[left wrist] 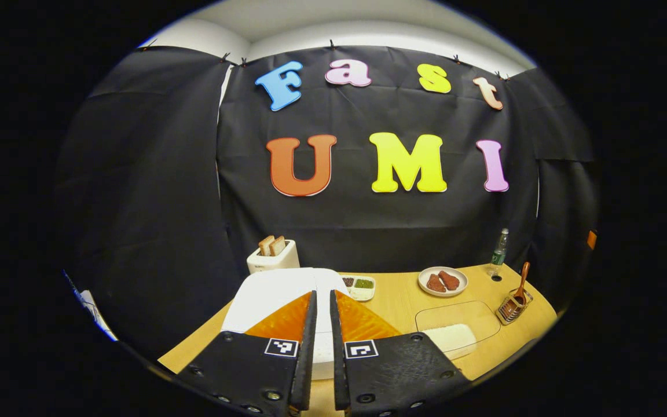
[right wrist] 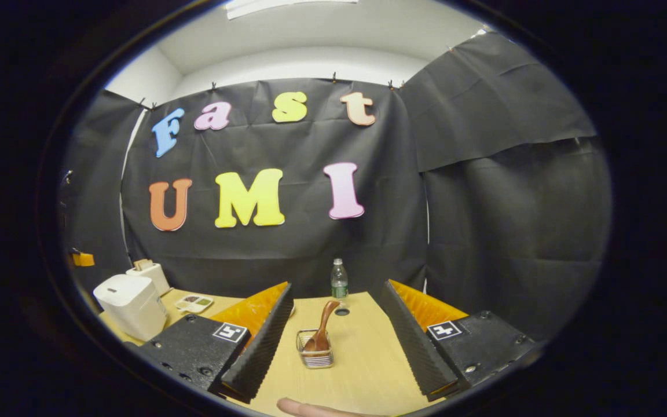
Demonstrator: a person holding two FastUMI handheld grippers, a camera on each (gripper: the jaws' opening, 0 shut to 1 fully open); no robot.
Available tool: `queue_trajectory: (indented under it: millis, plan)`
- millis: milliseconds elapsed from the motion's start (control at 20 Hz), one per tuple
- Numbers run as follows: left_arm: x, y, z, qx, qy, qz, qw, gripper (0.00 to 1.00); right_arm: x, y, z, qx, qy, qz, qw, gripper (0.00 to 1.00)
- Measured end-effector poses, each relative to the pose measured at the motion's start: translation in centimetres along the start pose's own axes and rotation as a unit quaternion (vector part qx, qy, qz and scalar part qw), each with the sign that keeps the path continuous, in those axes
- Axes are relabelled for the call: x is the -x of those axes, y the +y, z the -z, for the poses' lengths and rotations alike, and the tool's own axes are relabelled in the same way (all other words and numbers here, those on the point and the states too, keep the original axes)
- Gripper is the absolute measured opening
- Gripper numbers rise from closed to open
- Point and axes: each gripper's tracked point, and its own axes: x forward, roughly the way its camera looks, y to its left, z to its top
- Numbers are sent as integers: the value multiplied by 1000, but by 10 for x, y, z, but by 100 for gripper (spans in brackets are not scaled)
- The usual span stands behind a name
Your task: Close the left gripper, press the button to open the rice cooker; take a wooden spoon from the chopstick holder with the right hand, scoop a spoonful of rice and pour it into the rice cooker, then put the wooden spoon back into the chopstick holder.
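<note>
Toaster (left wrist: 273, 256): far left at the back of the table (left wrist: 403, 301), two slices standing in its slots; no part in the task.
Rice cooker (left wrist: 278, 292): white, lid down, directly ahead of and below the left gripper; seen also at the left edge of the right gripper view.
Left gripper (left wrist: 322, 341): fingers drawn almost together, a thin slit between them, holding nothing; poised above the cooker's lid, no contact visible.
Step in hand: judged the opening one, with fingers closed ready and the button not yet pressed.
Button: not made out; probably hidden behind the fingers.
Next move: lowering the closed tips onto the lid release with a firm push, then lifting clear so the lid can swing up.
Sauce dish (left wrist: 359, 285): just right of the cooker, small compartments.
Clear tray (left wrist: 458, 324): right of centre, white rice lying in its near end.
Plate (left wrist: 443, 281): behind the tray, two brown pieces on it.
Chopstick holder (right wrist: 315, 349): wire basket, straight ahead between the right gripper's fingers.
Wooden spoon (right wrist: 324, 330): bowl down in the holder, handle leaning up and right.
Right gripper (right wrist: 336, 341): fingers wide apart, empty, short of the spoon.
Bottle (right wrist: 339, 281): upright at the back, behind the holder.
</note>
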Motion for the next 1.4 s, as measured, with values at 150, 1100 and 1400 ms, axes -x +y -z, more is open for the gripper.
queue_trajectory:
  millis: [150,1100,1400]
  plan:
    - [-12,3,8,1,29,-11,1000,0,-2,-2,8,6,4,-3,1000,100]
    - [-74,40,91,20,158,-67,985,0,6,-38,15,43,-6,-1,999,95]
    - [-74,39,93,10,171,-76,982,0,8,-35,12,58,3,3,998,98]
